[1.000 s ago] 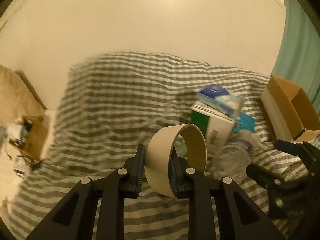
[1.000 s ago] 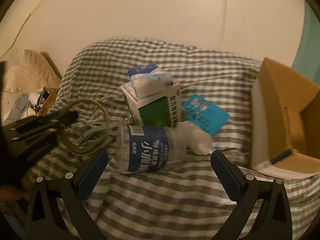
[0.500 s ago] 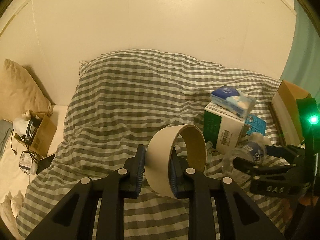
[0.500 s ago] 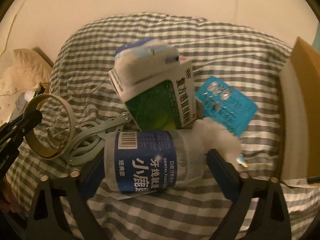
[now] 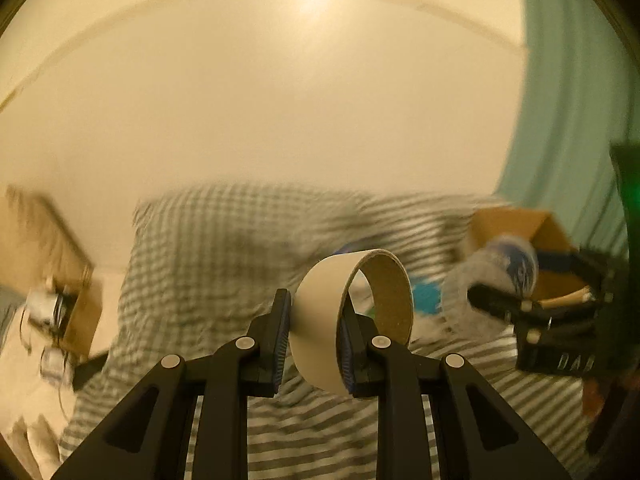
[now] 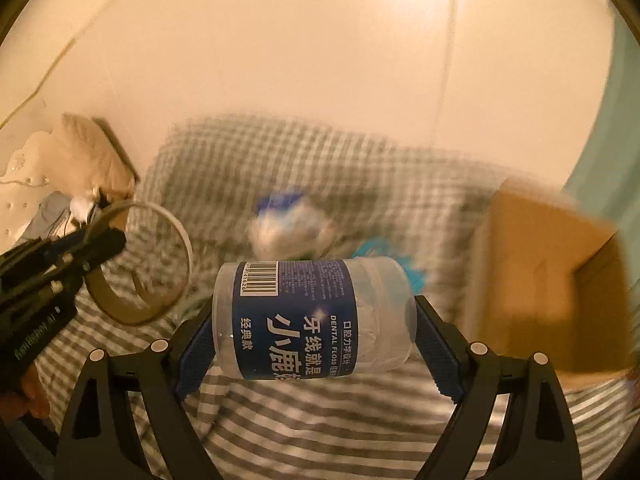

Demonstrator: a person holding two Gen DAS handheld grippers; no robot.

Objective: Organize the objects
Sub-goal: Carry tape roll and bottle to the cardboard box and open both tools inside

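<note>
Mid-task: left hand-held gripper (image 5: 314, 350) clamps tape roll (image 5: 352, 316), right hand-held gripper (image 6: 316, 340) clamps dental floss jar (image 6: 312, 318); neither boxed in cardboard box (image 6: 552, 292), clutter left on bed (image 6: 320, 420).

tape roll (image 5: 352, 320): cream, upright, clamped by wall, airborne | floss jar (image 6: 312, 318): clear, blue label, sideways, clamped end-to-end, airborne

L gripper (image 5: 312, 354) raised, pointing fwd, fingers (image 5: 280, 340) pinched narrow on the wall of a tape roll (image 5: 352, 320), one pad outside, one inside the ring. R gripper (image 6: 316, 344) also raised, level, fingers (image 6: 436, 344) spread wide and clamped on both ends of a floss jar (image 6: 312, 320) held sideways. Both grippers sit side by side, L's bare hand (image 6: 28, 392) partly seen at its handle.
</note>
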